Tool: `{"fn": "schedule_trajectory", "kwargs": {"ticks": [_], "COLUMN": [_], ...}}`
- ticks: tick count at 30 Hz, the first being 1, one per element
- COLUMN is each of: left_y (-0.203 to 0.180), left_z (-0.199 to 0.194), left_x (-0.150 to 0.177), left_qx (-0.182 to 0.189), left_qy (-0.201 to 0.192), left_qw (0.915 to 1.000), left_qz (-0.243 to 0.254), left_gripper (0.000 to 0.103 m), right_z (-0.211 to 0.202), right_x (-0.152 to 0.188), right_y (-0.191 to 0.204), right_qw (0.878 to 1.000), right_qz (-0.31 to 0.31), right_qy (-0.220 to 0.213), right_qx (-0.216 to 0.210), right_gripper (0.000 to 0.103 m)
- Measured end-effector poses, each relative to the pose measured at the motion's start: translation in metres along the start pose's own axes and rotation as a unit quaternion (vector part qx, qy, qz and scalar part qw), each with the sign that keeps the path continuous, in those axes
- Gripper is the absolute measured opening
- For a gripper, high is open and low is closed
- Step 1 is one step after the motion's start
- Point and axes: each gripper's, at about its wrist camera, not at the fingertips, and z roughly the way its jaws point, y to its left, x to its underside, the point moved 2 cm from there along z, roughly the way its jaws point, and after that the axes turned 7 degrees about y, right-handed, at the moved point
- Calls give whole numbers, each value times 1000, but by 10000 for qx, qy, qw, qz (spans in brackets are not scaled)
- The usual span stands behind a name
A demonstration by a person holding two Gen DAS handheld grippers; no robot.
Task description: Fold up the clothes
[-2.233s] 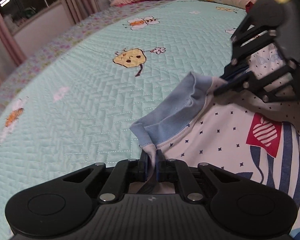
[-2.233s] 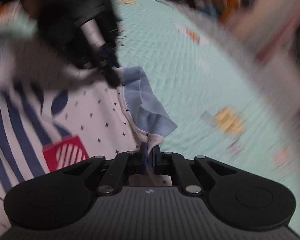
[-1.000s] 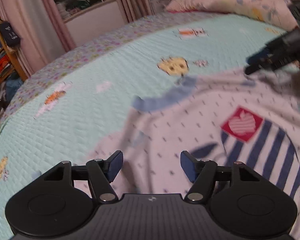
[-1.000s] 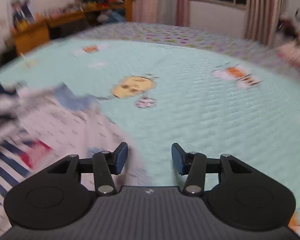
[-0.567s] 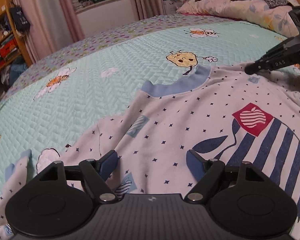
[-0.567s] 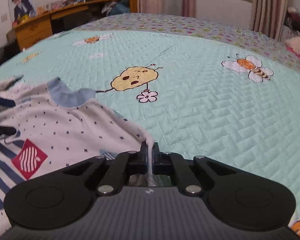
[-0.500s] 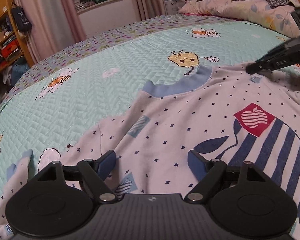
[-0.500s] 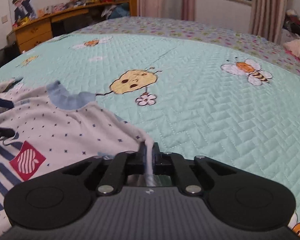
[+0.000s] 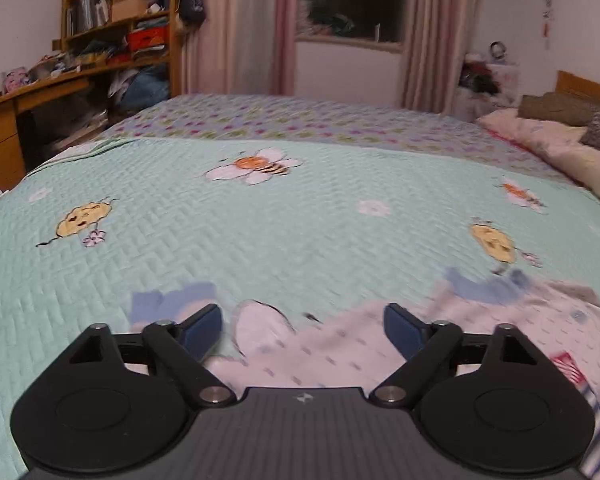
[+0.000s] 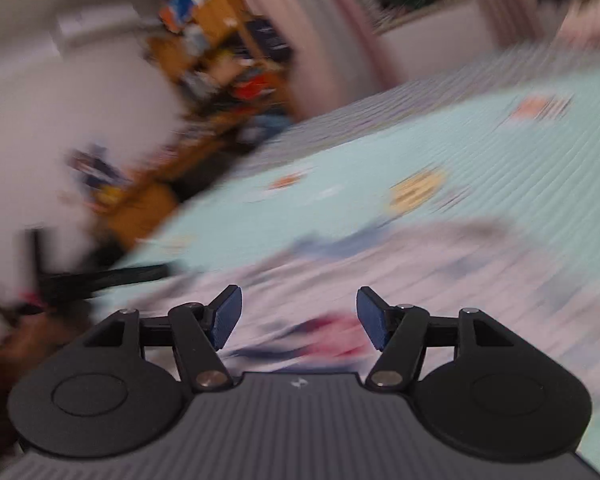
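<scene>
Left gripper at bottom centre of the left wrist view, jaws spread wide, nothing pinched. The white dotted shirt lies flat on the bed, filling the lower centre and lower right of that frame; blue collar at right, a blue cuff just left of the left blue pad. Red patch and navy stripes of the shirt at the far right edge. Mint quilted bedspread with bee and flower prints runs across the middle; wooden bookshelf upper left, pink curtains top centre, pillows at right edge.

Right wrist view heavily blurred. Right gripper bottom centre, jaws opening, pads apart and not pressing on cloth; the shirt lies under and beyond them, red patch between the pads. A dark bar shape at left middle, too smeared to tell.
</scene>
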Motion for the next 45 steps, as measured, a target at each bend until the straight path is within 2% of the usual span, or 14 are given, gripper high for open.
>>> {"fn": "schedule_trajectory", "kwargs": {"ticks": [1, 3, 6, 9, 13, 15, 19, 23, 27, 32, 34, 36, 40, 45], "left_y": [-2, -13, -27, -31, -33, -33, -30, -30, -42, -57, -49, -38, -39, -30], "left_z": [8, 27, 51, 63, 78, 85, 93, 93, 84, 68, 75, 88, 92, 93], "left_x": [-7, -16, -23, -25, -19, -12, -8, -10, -6, -2, -8, -14, -15, -16], "left_qx": [34, 51, 227, 689, 1031, 1138, 1247, 1387, 1439, 803, 203, 218, 147, 243], "left_qy": [97, 312, 485, 527, 672, 854, 1025, 1121, 1147, 822, 819, 1044, 1064, 1077], "left_qw": [9997, 9962, 9891, 9858, 9813, 9780, 9743, 9708, 9650, 9664, 9701, 9761, 9780, 9843], "left_qz": [222, 814, 1372, 1437, 1477, 1527, 1570, 1601, 1866, 2300, 2276, 1891, 1787, 1376], "left_gripper": [81, 69, 67, 72, 74, 66, 61, 47, 10, 8, 8, 8, 8, 23], "right_z": [6, 20, 34, 33, 35, 31, 35, 34, 34, 36, 36, 36, 37, 37], "right_x": [9, 26, 36, 35, 39, 43, 42, 42, 42, 42, 42, 41, 41, 41], "right_y": [6, 6, -16, -32, -23, -23, -31, -30, -32, -34, -34, -34, -36, -37], "right_qw": [9995, 9994, 9972, 9928, 9944, 9933, 9908, 9908, 9894, 9889, 9887, 9887, 9882, 9877], "right_qz": [93, -153, 349, 793, 635, 721, 878, 873, 950, 982, 992, 996, 1018, 1042], "right_qy": [29, 82, 405, 364, 381, 345, 302, 301, 276, 277, 276, 281, 282, 281], "right_qx": [-292, -309, -514, -826, -753, -831, -986, -989, -1063, -1082, -1089, -1088, -1110, -1133], "right_gripper": [66, 66, 66, 64, 64, 64, 64, 65, 64, 64, 64, 64, 64, 64]}}
